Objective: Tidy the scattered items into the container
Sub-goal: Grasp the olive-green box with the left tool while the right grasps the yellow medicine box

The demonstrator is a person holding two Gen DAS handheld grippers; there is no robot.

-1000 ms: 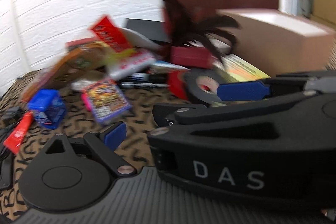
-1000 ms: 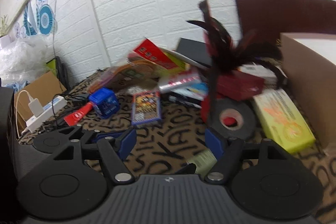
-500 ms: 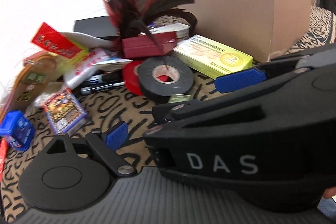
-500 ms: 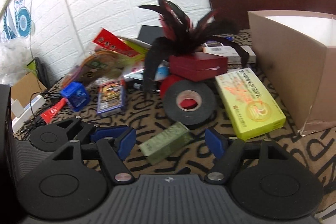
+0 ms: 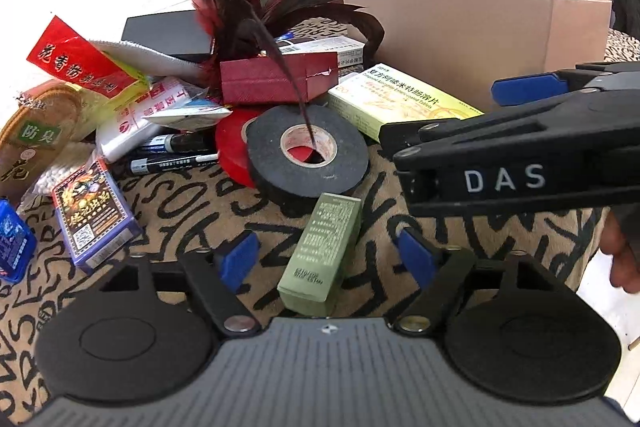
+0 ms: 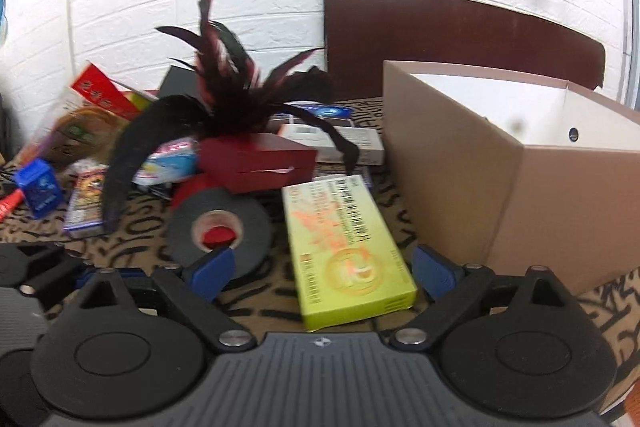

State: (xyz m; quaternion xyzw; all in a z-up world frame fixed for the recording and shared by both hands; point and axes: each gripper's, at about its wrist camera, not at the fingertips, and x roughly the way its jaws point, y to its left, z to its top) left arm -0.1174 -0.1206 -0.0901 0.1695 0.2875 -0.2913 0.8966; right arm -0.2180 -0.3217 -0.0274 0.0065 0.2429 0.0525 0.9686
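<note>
Olive box [image 5: 322, 254] lies between left claw [image 5: 328, 259] fingers (spread wide).

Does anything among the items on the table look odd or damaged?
Yes. The long feather has its quill tip poking into the hole of the black tape roll. The red box beneath it shows a small white tear along its lid edge. Nothing looks spilled.

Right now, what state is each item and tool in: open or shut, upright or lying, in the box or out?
Left tool: open, straddling the green box, not gripping.
Right tool: open, around the yellow box's near end.
Green box: lying flat, out.
Yellow box: lying flat, shut, out.
Black tape: lying flat, feather quill in its core.
Red box: shut, lying in the pile.
Cardboard box: open-topped, upright; nothing visible inside.
</note>
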